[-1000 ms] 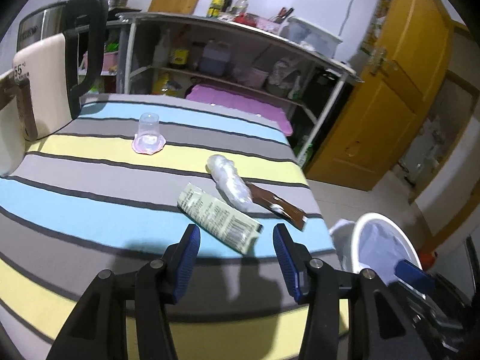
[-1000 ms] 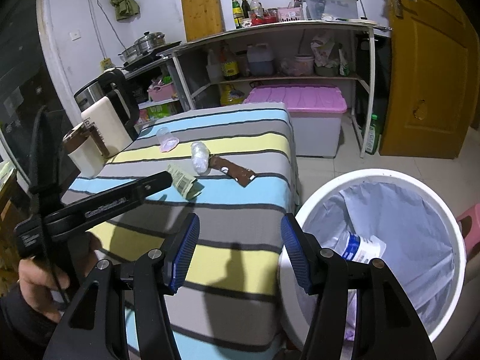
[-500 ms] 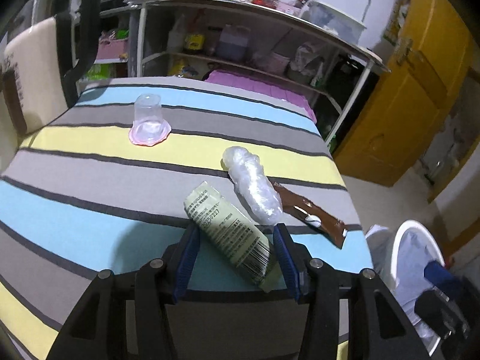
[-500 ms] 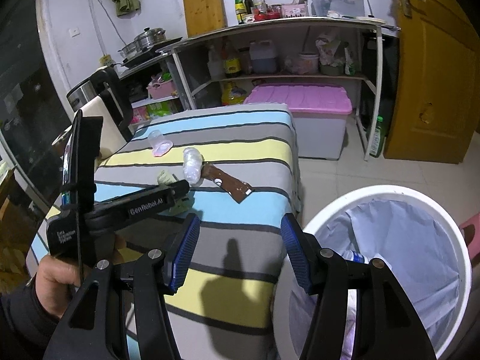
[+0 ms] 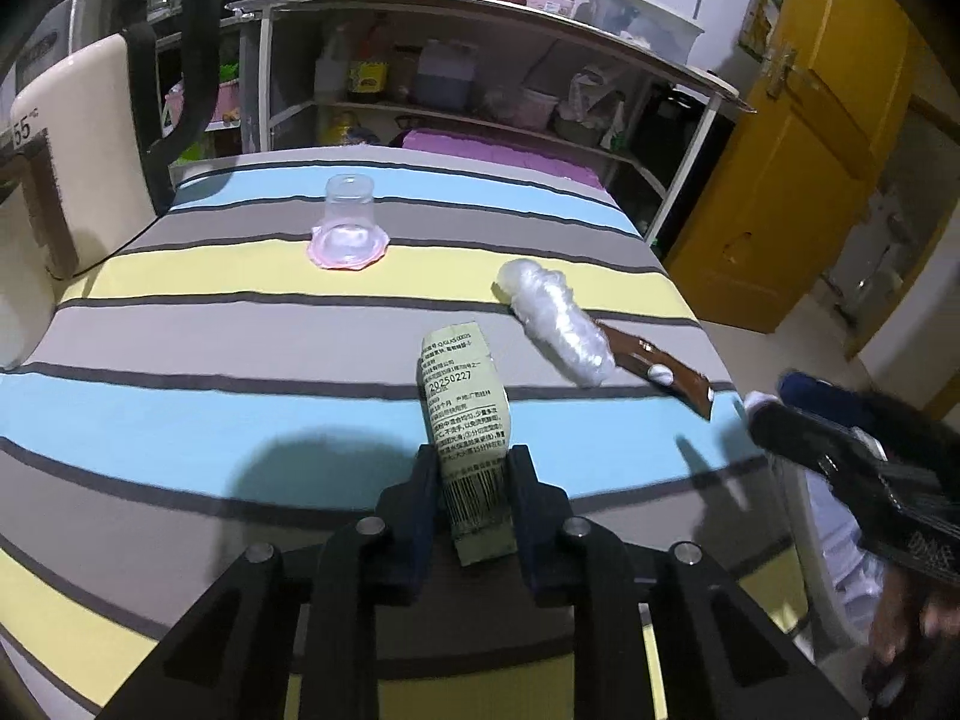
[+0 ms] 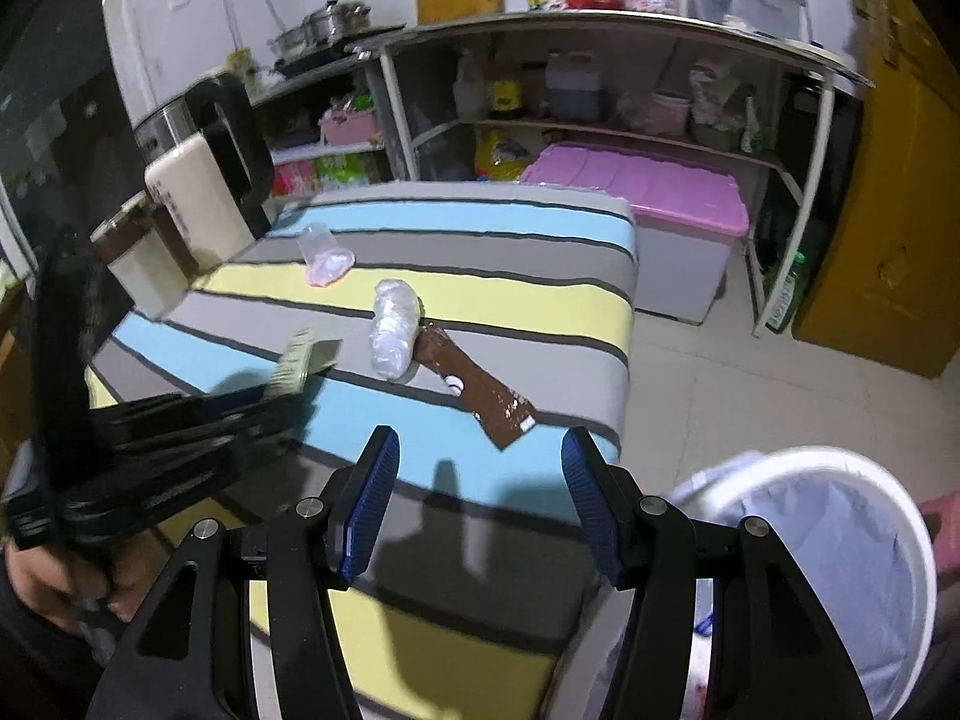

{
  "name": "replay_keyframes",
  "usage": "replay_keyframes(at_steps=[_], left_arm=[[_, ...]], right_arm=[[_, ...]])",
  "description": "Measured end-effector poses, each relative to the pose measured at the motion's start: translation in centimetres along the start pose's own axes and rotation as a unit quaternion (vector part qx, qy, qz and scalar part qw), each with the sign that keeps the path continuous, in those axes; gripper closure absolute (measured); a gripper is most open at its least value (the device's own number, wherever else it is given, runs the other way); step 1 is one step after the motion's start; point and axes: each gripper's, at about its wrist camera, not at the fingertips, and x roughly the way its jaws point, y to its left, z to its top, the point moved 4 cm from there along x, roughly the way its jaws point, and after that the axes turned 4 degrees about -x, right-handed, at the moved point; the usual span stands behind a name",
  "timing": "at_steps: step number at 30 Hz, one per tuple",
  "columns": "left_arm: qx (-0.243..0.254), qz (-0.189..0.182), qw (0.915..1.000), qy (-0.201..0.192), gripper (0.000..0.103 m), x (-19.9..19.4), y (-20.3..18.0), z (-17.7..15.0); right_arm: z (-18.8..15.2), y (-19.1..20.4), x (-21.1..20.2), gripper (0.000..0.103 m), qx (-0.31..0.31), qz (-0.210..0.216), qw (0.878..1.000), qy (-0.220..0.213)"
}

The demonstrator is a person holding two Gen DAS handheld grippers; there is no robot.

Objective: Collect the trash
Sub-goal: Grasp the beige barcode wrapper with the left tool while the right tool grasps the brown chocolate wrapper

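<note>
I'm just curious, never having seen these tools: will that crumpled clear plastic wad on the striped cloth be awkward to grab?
Probably light and squashy: the clear plastic wad looks like scrunched film, so it should compress between pads. It may feel slippery, being glossy. Its elongated shape lies flat on the striped tablecloth, so rolling seems unlikely.

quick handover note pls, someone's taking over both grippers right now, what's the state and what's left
Left gripper: jaws have just been closing, now shut on the green wrapper, near its barcode end.
Right gripper: open, empty, hovering over the near table edge.
On the striped table: crumpled clear plastic, brown wrapper touching it, clear cup upside down on a pink lid.
White bin stands on the floor beside the table, to the right.
Done: green wrapper gripped. Left: bin it, then the other three.
</note>
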Motion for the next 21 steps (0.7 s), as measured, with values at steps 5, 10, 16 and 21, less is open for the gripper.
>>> replay_keyframes(at_steps=[5, 10, 16, 21], left_arm=[[0.003, -0.01, 0.9999, -0.002, 0.08, -1.1, 0.9, -0.8], [-0.003, -0.017, 0.9998, -0.004, 0.08, -1.6, 1.6, -1.1], [-0.01, -0.019, 0.9998, -0.002, 0.08, -1.6, 2.1, -1.0], [-0.007, -0.026, 0.9996, -0.008, 0.08, -2.1, 2.0, -1.1]], right_arm=[[1.2, 0.2, 2.7, 0.045, -0.025, 0.005, 0.999, 0.026], [1.9, 0.1, 5.6, 0.045, -0.042, -0.003, 0.997, 0.058], [2.3, 0.6, 6.7, 0.074, -0.067, -0.019, 0.995, 0.072], [1.6, 1.2, 5.9, 0.081, -0.06, -0.019, 0.995, 0.073]])
